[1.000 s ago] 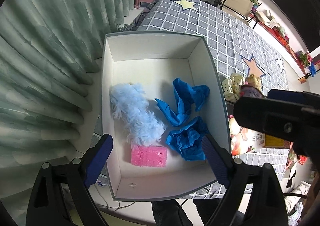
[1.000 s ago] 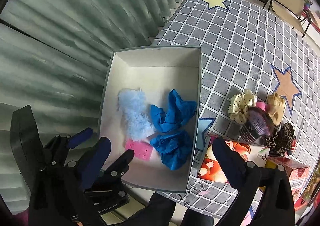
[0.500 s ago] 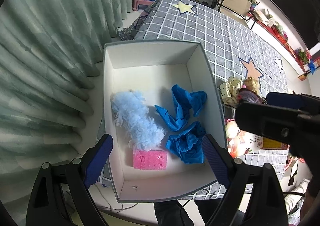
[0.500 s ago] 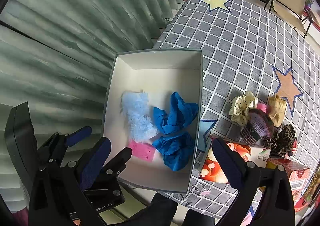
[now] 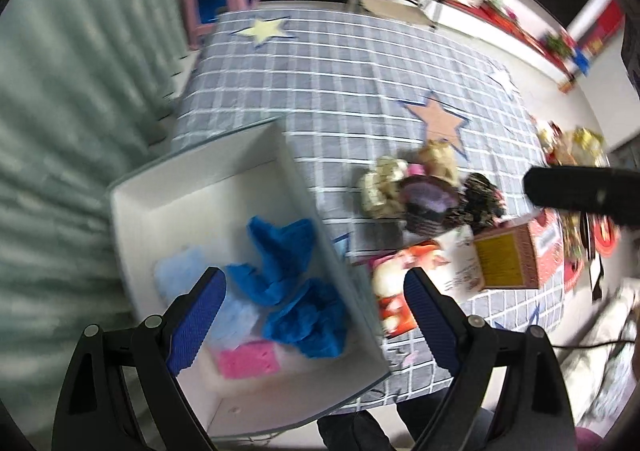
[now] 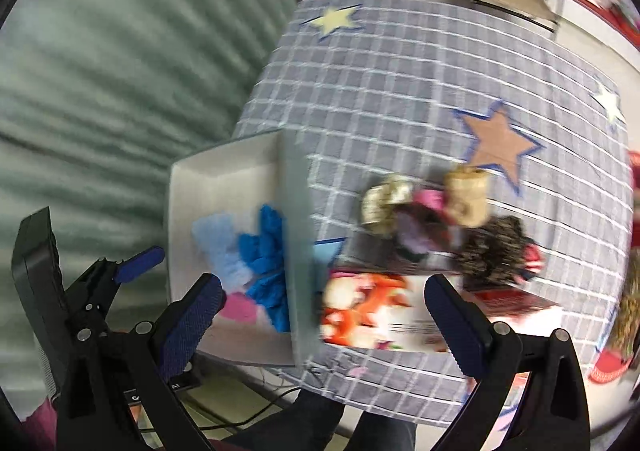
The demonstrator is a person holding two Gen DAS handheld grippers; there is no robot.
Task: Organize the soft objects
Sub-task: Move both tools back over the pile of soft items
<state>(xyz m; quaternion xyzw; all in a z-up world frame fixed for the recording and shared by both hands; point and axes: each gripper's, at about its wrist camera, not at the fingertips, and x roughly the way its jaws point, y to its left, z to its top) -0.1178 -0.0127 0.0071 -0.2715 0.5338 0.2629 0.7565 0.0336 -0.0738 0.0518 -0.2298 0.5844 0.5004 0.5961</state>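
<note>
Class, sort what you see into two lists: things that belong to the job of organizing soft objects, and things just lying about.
Belongs to the job:
white box
blue cloths
light blue fluffy piece
pink sponge
pile of scrunchies

Just lying about:
printed cartons
pink stool
curtain

Both views are motion-blurred; the white box's wall hides part of the blue cloths.
</note>
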